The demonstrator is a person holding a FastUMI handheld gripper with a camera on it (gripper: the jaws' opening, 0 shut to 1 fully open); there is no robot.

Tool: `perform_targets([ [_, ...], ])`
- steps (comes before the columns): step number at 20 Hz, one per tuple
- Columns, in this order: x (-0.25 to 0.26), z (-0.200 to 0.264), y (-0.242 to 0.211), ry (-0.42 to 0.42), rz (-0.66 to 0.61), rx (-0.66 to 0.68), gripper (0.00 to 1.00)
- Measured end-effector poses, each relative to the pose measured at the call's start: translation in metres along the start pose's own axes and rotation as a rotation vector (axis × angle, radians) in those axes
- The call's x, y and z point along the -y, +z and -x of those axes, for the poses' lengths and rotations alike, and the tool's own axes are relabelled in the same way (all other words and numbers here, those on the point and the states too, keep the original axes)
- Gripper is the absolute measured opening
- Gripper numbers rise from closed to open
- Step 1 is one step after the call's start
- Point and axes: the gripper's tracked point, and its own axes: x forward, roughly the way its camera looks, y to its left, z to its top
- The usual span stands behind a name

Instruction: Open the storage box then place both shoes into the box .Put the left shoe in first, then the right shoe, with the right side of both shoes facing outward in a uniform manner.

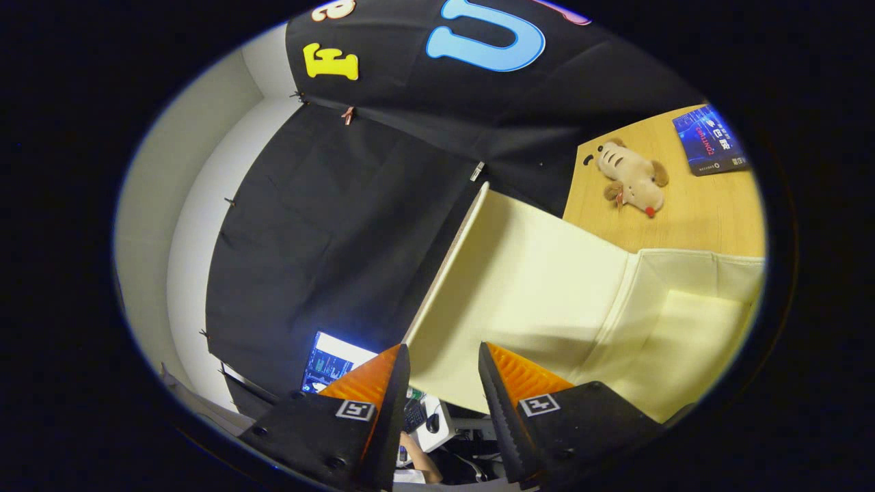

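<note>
storage box (690, 328): lid (519, 273) up, inside bare | hand-held gripper (444, 355): fingers apart

The box (690, 321) runs out of sight on its far side, so its floor can't be judged. The book (711, 140) on the counter (690, 219) is clipped, and the screen (331, 362) sits half behind a finger (372, 393).

White wall (205, 205), wooden table (683, 219), lit monitor (328, 362)
</note>
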Motion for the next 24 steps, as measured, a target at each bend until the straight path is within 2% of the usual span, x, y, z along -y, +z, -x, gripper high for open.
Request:
perform_targets([
  [1, 0.001, 0.001, 0.000, -0.008, 0.005, 0.001, 0.65],
  [2, 0.005, 0.004, 0.003, -0.026, 0.011, 0.012, 0.78],
  [4, 0.021, 0.010, 0.015, -0.099, 0.034, 0.055, 0.95],
  [9, 0.055, 0.068, 0.045, -0.306, 0.096, 0.181, 0.96],
  [13, 0.102, 0.148, 0.055, -0.555, 0.132, 0.244, 0.96],
  [15, 0.118, 0.193, 0.053, -0.651, 0.131, 0.261, 0.96],
  [20, 0.199, 0.279, 0.009, -0.930, 0.103, 0.198, 0.96],
  [24, 0.261, 0.310, -0.049, -1.047, 0.015, 0.081, 0.93],
])
